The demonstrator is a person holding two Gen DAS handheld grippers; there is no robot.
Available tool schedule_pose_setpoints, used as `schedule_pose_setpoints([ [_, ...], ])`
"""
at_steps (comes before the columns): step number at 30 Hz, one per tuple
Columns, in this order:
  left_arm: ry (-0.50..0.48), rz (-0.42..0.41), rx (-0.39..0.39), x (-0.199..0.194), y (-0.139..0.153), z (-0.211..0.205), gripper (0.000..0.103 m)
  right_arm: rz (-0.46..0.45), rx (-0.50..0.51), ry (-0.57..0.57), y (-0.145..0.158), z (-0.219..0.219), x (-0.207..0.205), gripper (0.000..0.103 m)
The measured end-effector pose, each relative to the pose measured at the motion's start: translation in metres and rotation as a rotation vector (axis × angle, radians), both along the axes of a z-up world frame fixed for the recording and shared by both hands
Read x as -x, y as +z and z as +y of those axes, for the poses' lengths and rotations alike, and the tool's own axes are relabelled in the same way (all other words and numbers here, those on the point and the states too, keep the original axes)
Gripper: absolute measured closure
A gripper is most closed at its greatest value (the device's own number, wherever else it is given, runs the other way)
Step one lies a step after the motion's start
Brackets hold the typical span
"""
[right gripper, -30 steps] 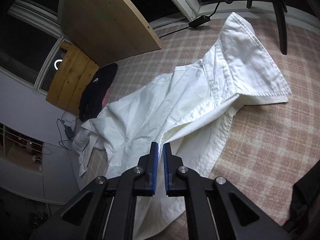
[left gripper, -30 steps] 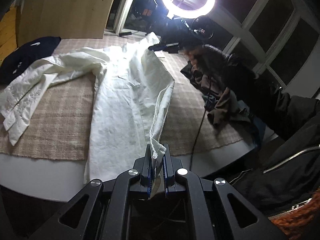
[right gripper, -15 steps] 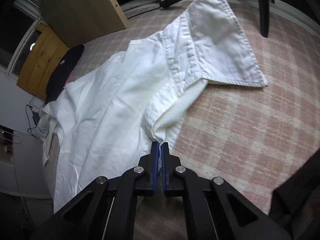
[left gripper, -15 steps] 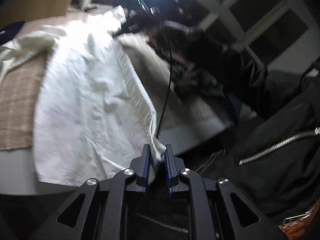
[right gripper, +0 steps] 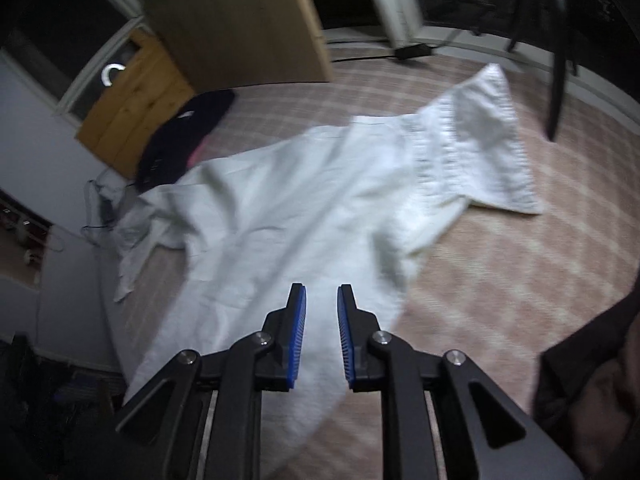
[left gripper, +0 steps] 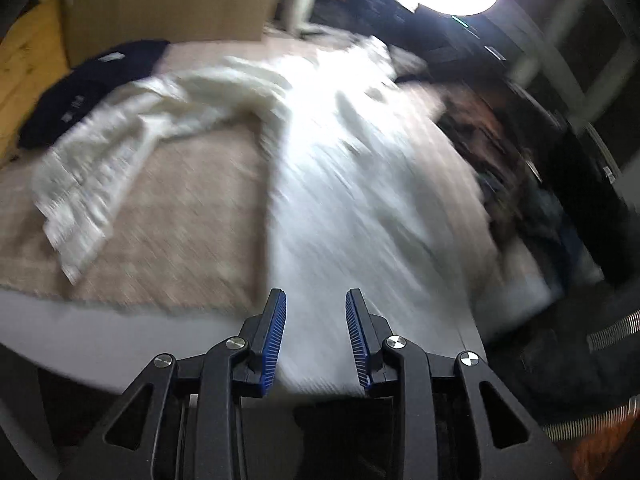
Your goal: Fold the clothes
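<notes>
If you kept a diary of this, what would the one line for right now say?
task: fold clothes | white shirt: flat on checked cloth | left gripper: opening, empty | right gripper: opening, empty

Left gripper and right gripper both tilted downward, jaws opening, nothing between them.

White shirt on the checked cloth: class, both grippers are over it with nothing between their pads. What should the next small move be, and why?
Probably take the left gripper across to the sleeve that sprawls out to the side and pinch its cuff end. The white shirt body lies fairly flat, both grippers' jaws are opening with nothing clamped, and the right gripper hangs over the body, so that loose sleeve looks like the next part to fold in.
</notes>
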State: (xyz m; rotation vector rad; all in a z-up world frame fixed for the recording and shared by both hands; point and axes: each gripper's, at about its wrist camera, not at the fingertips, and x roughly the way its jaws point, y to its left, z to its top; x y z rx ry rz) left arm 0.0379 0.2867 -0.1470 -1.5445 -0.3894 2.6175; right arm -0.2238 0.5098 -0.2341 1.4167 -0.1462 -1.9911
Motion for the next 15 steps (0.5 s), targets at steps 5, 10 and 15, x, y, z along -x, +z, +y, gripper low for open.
schedule_pose_setpoints([
  [5,0.013,0.065,0.094,0.079,-0.001,-0.033,0.072,-0.042,0.075,0.041,-0.023,-0.034,-0.052,0.086],
  [10,-0.051,-0.033,-0.017,0.164,-0.033,-0.048,0.069,-0.062,0.046,0.02,-0.054,-0.055,-0.097,0.086],
  [15,-0.122,-0.063,0.043,0.211,-0.063,-0.043,0.069,-0.04,0.016,-0.063,-0.065,-0.067,-0.125,0.079],
])
